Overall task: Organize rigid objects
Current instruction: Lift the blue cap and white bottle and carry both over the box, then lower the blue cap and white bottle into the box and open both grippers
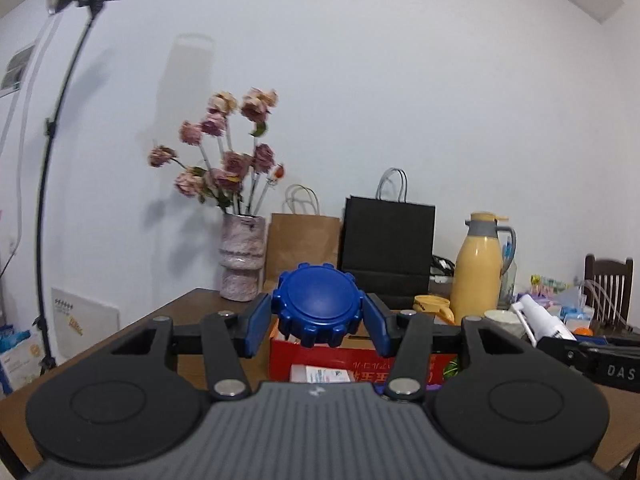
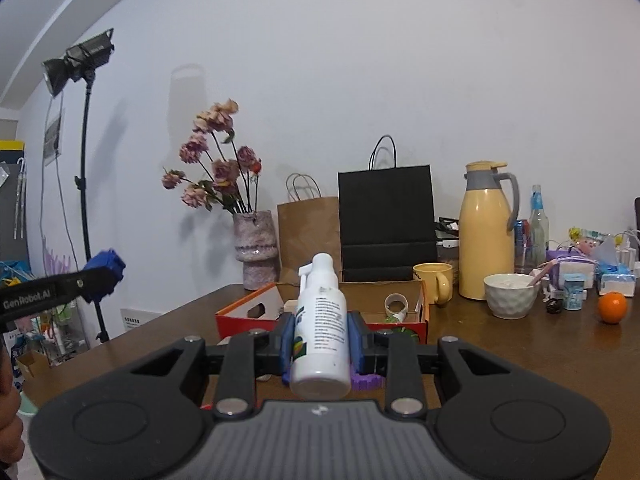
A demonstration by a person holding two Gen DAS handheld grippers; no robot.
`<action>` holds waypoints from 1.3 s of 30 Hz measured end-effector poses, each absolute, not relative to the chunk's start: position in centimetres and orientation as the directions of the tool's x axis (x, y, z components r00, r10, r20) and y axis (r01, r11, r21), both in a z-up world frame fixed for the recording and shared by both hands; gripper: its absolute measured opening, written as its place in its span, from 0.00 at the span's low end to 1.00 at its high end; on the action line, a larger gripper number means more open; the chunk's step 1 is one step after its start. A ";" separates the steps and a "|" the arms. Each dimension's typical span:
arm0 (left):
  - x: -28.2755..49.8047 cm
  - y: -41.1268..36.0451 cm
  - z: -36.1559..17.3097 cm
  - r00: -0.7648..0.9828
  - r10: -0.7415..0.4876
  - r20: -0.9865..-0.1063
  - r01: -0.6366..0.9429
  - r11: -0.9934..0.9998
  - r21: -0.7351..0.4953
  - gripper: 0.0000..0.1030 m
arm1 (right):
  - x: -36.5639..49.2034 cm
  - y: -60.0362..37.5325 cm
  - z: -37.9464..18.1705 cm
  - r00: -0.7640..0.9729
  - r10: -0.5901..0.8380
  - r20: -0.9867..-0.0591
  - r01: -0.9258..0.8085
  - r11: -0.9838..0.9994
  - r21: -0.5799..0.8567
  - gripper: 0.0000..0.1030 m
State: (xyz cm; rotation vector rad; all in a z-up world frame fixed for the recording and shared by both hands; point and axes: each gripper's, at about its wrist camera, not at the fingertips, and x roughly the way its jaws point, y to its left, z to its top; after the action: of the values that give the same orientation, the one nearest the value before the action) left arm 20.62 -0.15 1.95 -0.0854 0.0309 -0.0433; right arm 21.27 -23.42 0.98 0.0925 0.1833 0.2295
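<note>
Cluttered table point(image 2: 520, 344); red box point(image 2: 320, 320) at twelve o'clock. Left gripper point(image 1: 318, 312) clamps blue lid point(image 1: 318, 306), right gripper point(image 2: 320, 340) clamps bottle point(image 2: 322, 328). Advice: clear box rim, lower gently.

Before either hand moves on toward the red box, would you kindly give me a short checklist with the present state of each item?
1. Left tongs shut on the blue ridged cap, pads on both its sides: ok.
2. Right tongs shut on the white spray bottle, nozzle end away from the camera: ok.
3. Red box open at the top, with free floor showing beside a tape roll: ok.
4. Both held items clear of the table: ok.
5. Yellow mug stands close behind the box; whether the path clears it: cannot tell.
</note>
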 end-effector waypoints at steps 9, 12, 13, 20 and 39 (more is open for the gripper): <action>30.0 -0.5 2.0 0.994 -0.082 -0.073 0.077 0.994 -0.072 0.50 | 31.5 -23.3 1.7 0.945 0.243 -0.217 -0.225 0.969 0.106 0.26; 33.6 -0.7 2.0 0.989 -0.107 -0.103 0.100 0.993 -0.070 0.50 | 35.1 -23.2 1.9 0.936 0.259 -0.238 -0.237 0.964 0.117 0.26; 35.0 -0.7 1.9 0.987 -0.114 -0.113 0.107 0.992 -0.062 0.50 | 36.4 -23.1 2.0 0.933 0.264 -0.246 -0.243 0.964 0.111 0.26; 43.0 -1.0 1.5 0.972 -0.113 -0.208 0.108 0.994 -0.035 0.50 | 44.8 -22.3 2.2 0.903 0.284 -0.322 -0.263 0.959 0.108 0.26; 62.6 0.1 -0.9 0.667 -0.162 -0.728 0.153 0.985 -0.079 0.50 | 66.4 -20.3 -0.4 0.630 0.343 -0.697 -0.208 0.939 0.274 0.26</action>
State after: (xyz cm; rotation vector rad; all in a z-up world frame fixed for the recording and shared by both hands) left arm 62.59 0.13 -0.88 -0.0112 0.8223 -0.1775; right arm 66.38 -20.32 -0.41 0.1738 0.8325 0.3176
